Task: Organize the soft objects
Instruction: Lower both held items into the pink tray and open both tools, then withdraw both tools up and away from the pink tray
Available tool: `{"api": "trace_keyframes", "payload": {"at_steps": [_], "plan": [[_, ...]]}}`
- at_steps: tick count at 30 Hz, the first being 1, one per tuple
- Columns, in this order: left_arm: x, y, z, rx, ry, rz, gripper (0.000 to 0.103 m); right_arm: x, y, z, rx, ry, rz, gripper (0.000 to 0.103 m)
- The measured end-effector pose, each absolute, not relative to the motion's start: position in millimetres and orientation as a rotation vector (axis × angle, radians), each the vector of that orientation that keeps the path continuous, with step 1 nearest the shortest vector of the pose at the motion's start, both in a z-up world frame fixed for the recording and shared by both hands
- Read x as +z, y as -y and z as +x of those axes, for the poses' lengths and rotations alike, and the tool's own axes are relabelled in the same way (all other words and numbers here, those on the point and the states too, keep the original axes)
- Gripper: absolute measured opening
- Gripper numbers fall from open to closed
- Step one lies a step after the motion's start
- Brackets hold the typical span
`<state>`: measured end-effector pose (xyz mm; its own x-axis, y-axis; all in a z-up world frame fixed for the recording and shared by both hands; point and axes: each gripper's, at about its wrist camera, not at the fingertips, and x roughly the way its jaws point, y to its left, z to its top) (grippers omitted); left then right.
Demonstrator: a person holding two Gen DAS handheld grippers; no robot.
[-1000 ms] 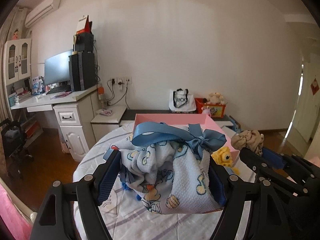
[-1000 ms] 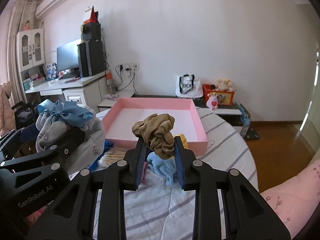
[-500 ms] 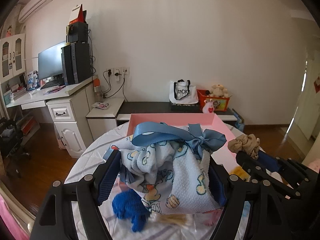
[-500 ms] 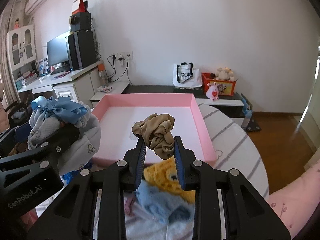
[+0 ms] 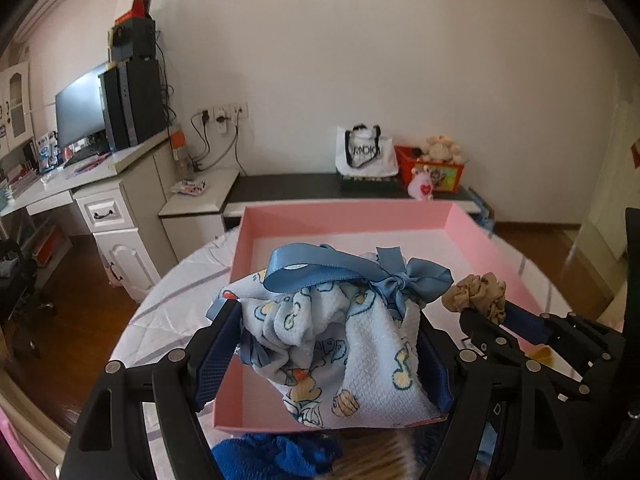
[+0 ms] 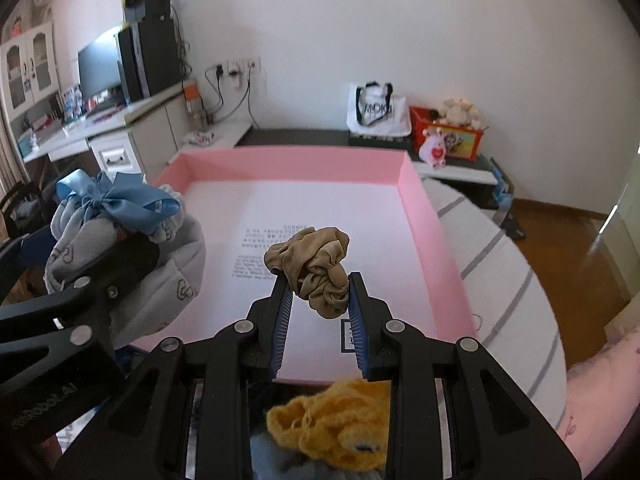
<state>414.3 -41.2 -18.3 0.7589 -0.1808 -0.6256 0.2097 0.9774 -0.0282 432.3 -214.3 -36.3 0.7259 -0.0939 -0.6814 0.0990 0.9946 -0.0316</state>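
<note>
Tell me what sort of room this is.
Most likely a bedroom or study at home: a desk with a monitor along the wall, plush toys on a low bench, and a pink tray on a round table for sorting soft things.

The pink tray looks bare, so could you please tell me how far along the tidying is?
Nothing lies in the pink tray yet. In hand: the left gripper holds the blue drawstring pouch, and the right gripper holds the tan scrunchie, both over it. Left: a yellow plush and blue knit item outside.
</note>
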Motion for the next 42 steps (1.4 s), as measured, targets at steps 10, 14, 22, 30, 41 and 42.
{"api": "trace_keyframes", "payload": {"at_steps": [10, 14, 22, 30, 41, 42], "plan": [[-31, 46, 476, -0.225, -0.751, 0.06, 0.087, -50, 215, 445, -0.12, -0.808, -0.01, 0.038], [-29, 43, 479, -0.187, -0.706, 0.051, 0.103, -45, 219, 441, -0.15, -0.78, -0.001, 0.068], [-41, 37, 486, -0.163, -0.703, 0.016, 0.103, -40, 220, 438, -0.176, -0.761, 0.005, 0.088], [-50, 41, 461, -0.141, -0.682, 0.028, 0.103, -39, 220, 436, -0.176, -0.762, 0.013, 0.088], [-40, 39, 424, -0.139, -0.66, 0.028, 0.103, -31, 219, 424, -0.173, -0.743, 0.027, 0.088], [-39, 38, 422, -0.137, -0.66, 0.026, 0.103, -30, 218, 423, -0.175, -0.74, 0.024, 0.088]]}}
